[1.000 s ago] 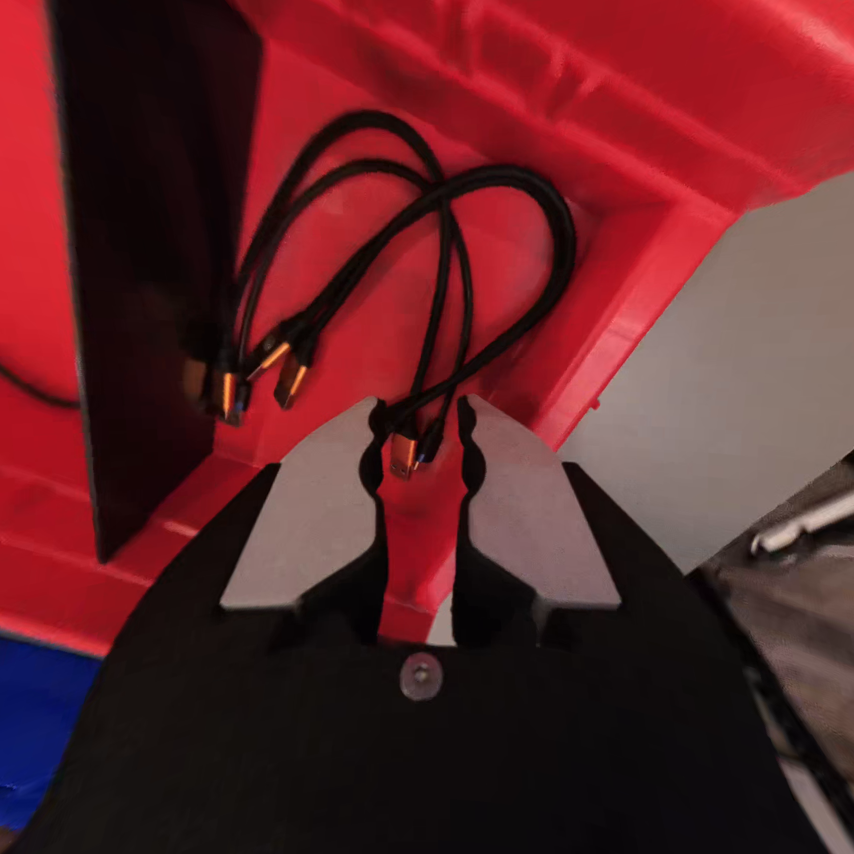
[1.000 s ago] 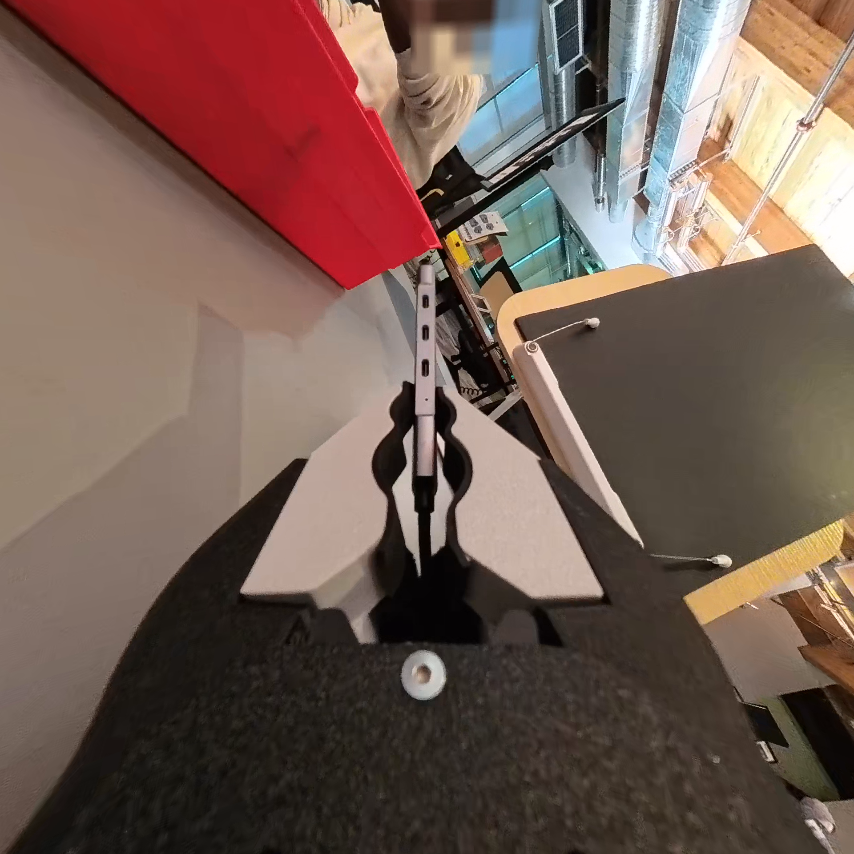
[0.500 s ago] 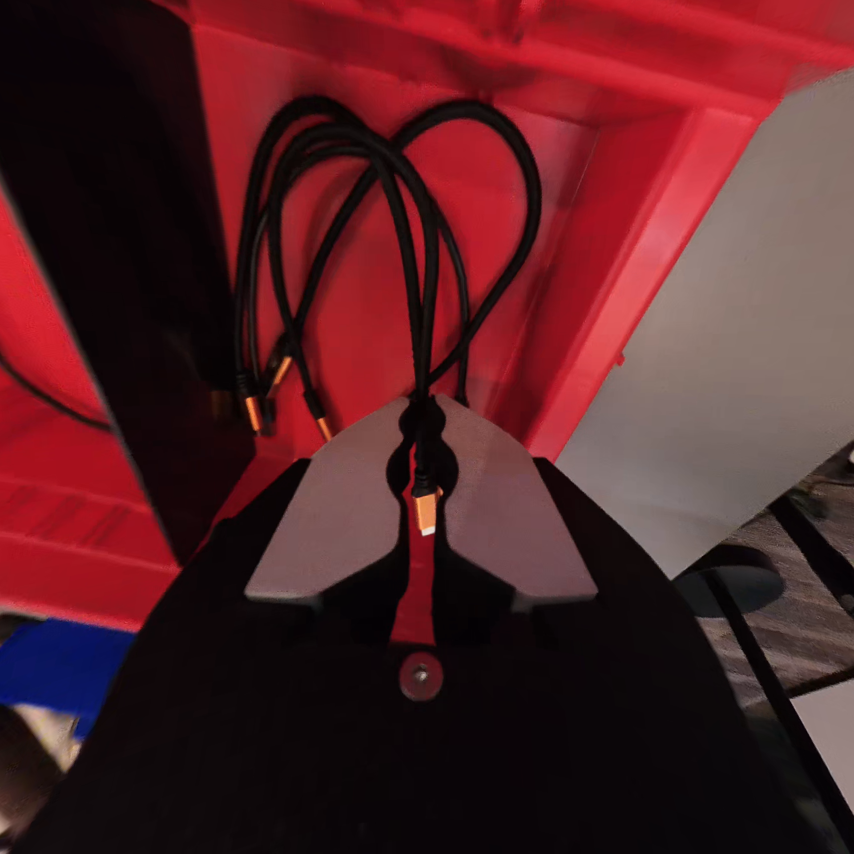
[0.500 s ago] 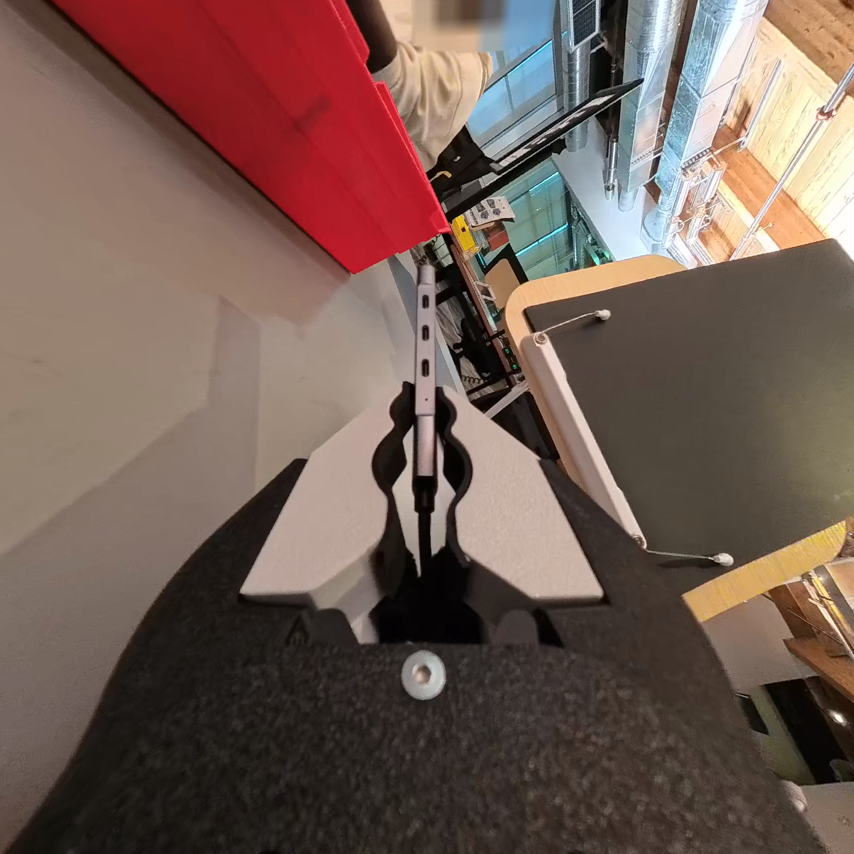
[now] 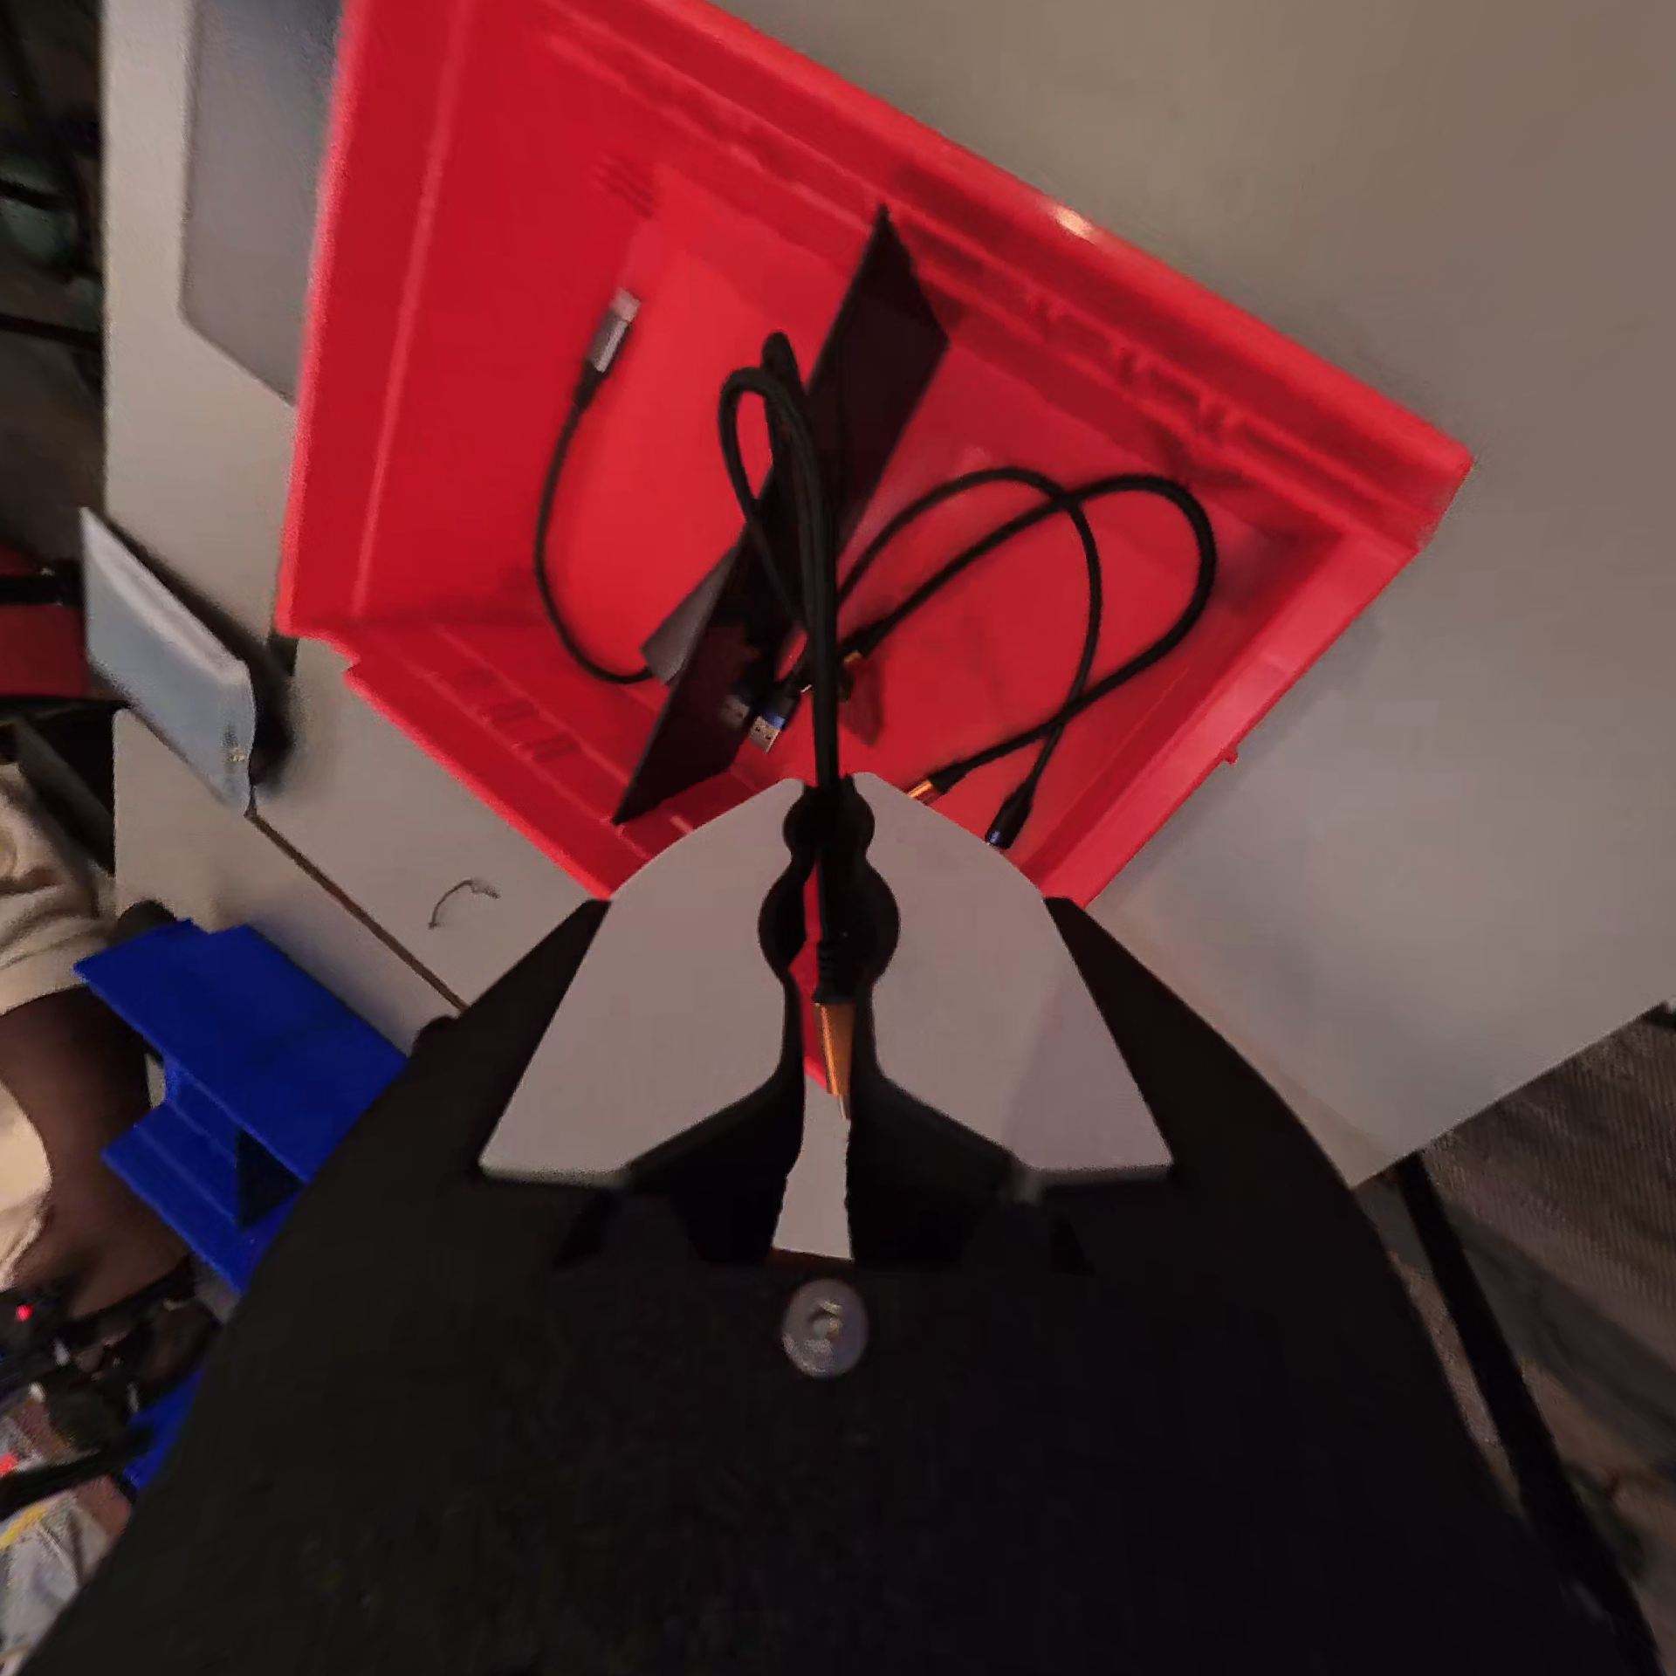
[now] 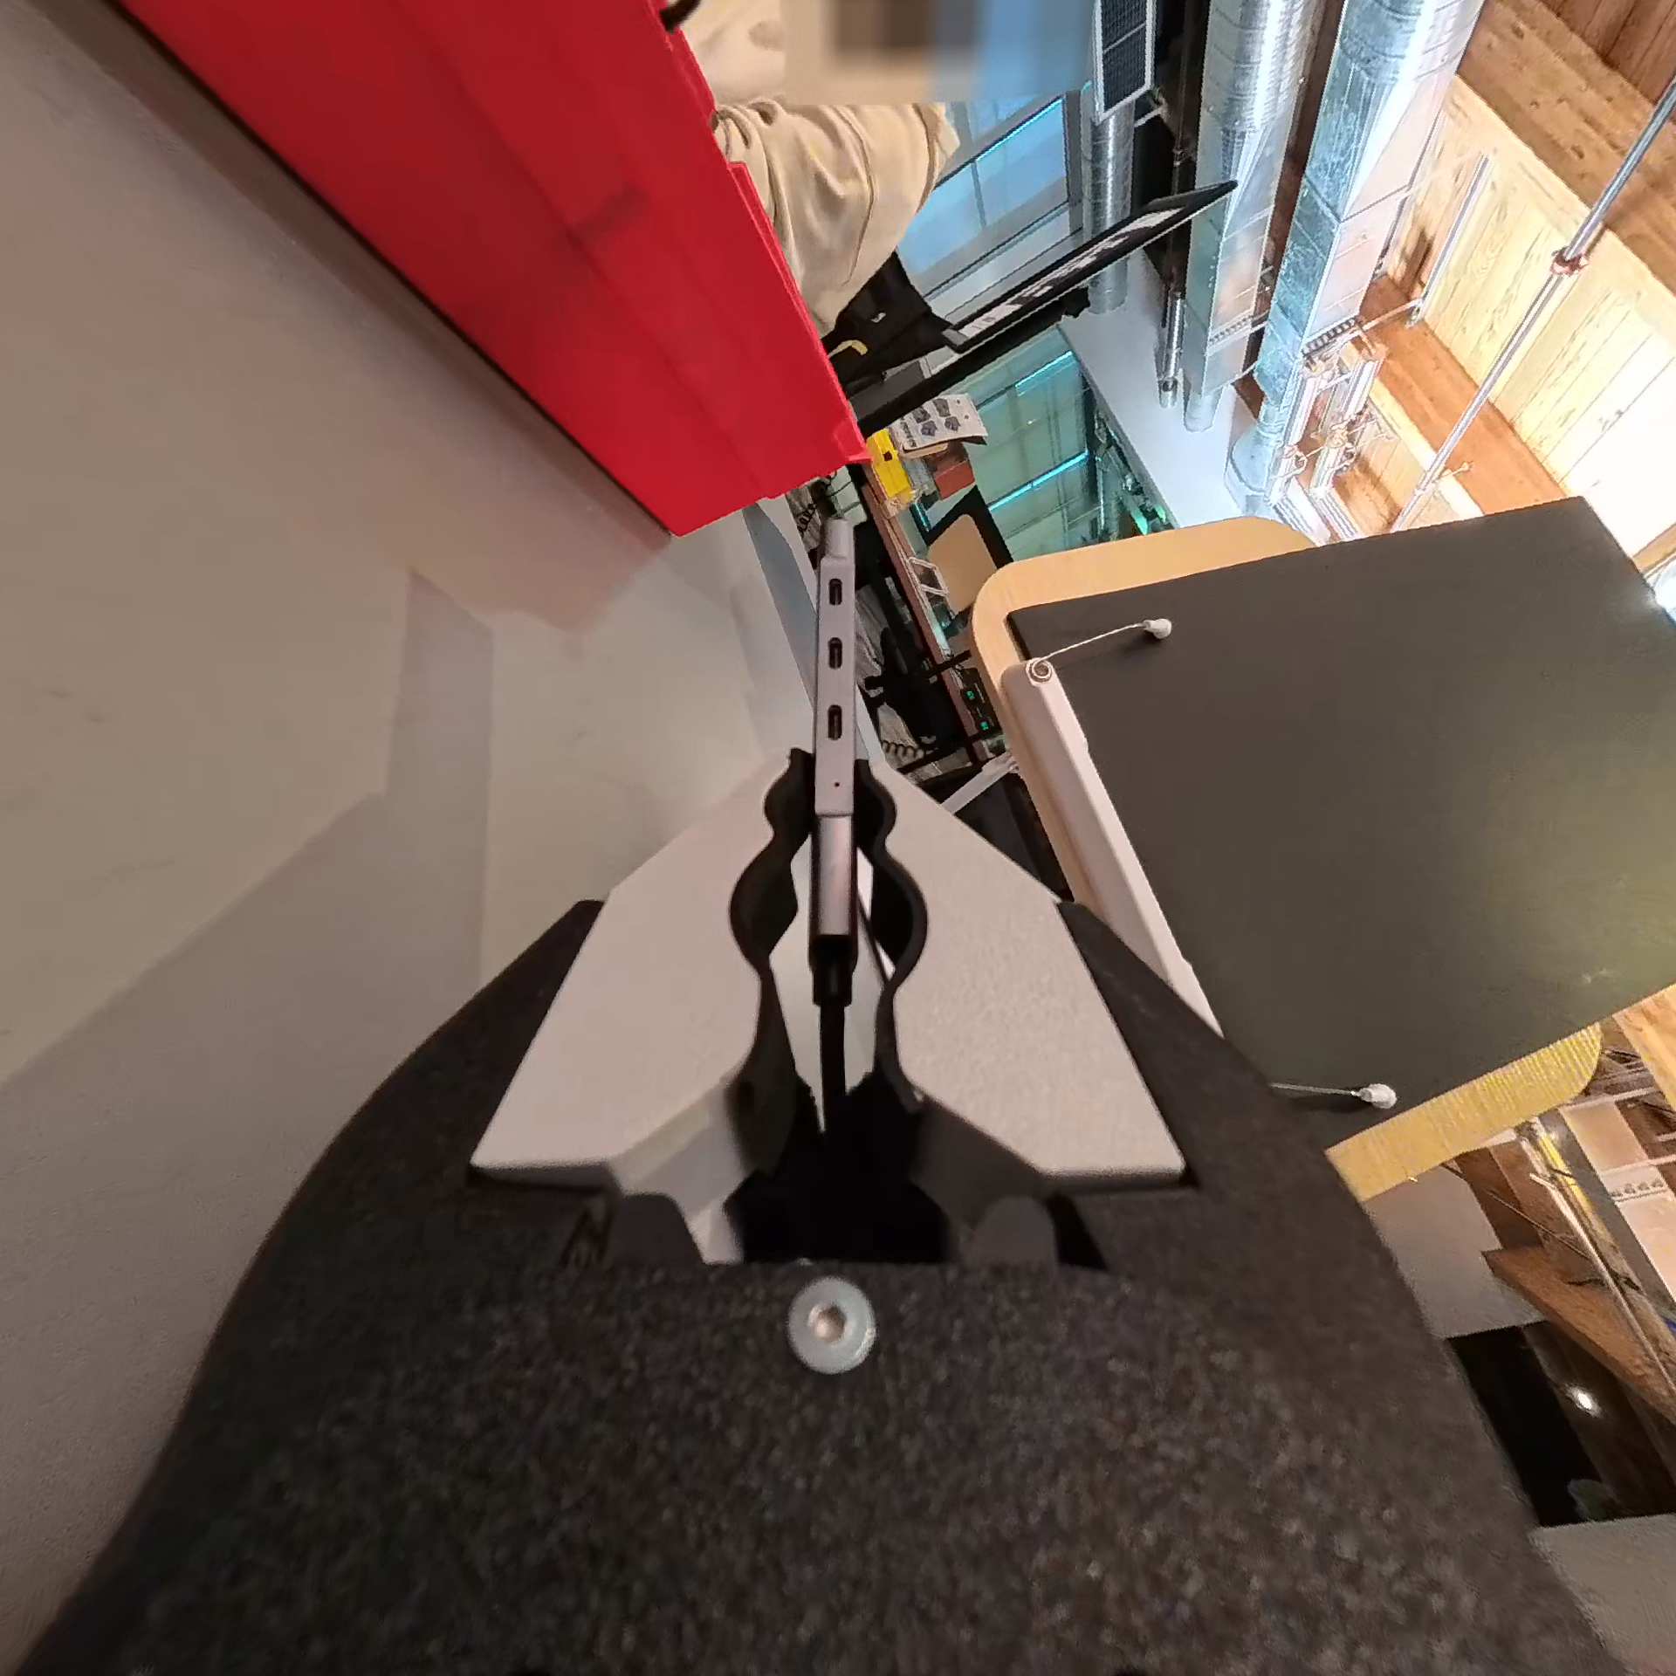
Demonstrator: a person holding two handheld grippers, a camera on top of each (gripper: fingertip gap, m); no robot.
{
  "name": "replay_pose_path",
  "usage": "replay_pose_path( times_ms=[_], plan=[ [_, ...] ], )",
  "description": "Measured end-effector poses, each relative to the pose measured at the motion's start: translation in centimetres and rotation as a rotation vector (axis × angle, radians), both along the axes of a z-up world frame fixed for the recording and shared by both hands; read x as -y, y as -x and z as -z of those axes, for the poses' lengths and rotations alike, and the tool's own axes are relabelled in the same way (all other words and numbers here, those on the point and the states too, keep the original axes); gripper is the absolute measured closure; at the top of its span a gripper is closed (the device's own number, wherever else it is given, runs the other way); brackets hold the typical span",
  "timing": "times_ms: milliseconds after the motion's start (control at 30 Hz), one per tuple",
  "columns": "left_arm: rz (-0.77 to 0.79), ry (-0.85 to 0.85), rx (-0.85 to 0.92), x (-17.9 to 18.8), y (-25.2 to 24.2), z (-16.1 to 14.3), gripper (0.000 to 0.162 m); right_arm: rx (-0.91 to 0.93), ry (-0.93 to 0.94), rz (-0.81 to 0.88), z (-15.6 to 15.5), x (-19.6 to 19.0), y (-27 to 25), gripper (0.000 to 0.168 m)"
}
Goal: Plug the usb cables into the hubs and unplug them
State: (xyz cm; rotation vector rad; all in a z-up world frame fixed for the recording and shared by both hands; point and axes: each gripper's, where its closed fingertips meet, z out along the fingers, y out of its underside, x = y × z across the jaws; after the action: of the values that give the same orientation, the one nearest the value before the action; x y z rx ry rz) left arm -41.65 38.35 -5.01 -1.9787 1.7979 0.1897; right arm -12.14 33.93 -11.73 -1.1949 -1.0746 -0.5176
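Observation:
My left gripper (image 5: 827,798) is shut on a black braided cable (image 5: 803,508) with an orange plug (image 5: 834,1043) and holds it above an open red bin (image 5: 508,299). The cable hangs down in a loop over the bin's black divider (image 5: 871,363). More black cables (image 5: 1088,580) lie in the bin's right compartment, and a cable with a grey plug (image 5: 609,336) lies in the left one. My right gripper (image 6: 833,771) is shut on a slim grey hub (image 6: 834,653) with several ports, held edge-on above the white table (image 6: 227,635), beside the red bin's outer wall (image 6: 508,227).
A blue bin (image 5: 236,1061) stands at the table's left edge, next to a grey flat object (image 5: 163,644). A dark panel with a wooden rim (image 6: 1360,771) stands to the right of the hub. A person in a beige sleeve (image 6: 834,181) is behind the red bin. One gripper's finger ends stand about 30 centimeters off the other's.
My left gripper closed on one cable's plug end and pulled it up and back, far out of the bin. My right gripper kept holding the hub and hardly moved.

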Motion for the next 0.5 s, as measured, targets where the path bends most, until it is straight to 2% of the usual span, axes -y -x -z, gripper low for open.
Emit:
replay_pose_path(
  times_ms=[300, 400, 500],
  plan=[
    [-0.072, -0.124, 0.159, 2.6, -0.7, -6.8, 0.158, -0.010, -0.007, 0.001, -0.3, 0.0, -0.2, 0.161],
    [-0.039, -0.126, 0.323, 5.5, -3.2, -9.8, 0.159, -0.011, -0.012, 0.007, -0.5, 0.0, -0.4, 0.161],
    [0.069, -0.181, 0.454, 9.0, -6.3, -11.5, 0.159, -0.041, -0.015, 0.019, -0.9, -0.2, -0.7, 0.161]
  ],
)
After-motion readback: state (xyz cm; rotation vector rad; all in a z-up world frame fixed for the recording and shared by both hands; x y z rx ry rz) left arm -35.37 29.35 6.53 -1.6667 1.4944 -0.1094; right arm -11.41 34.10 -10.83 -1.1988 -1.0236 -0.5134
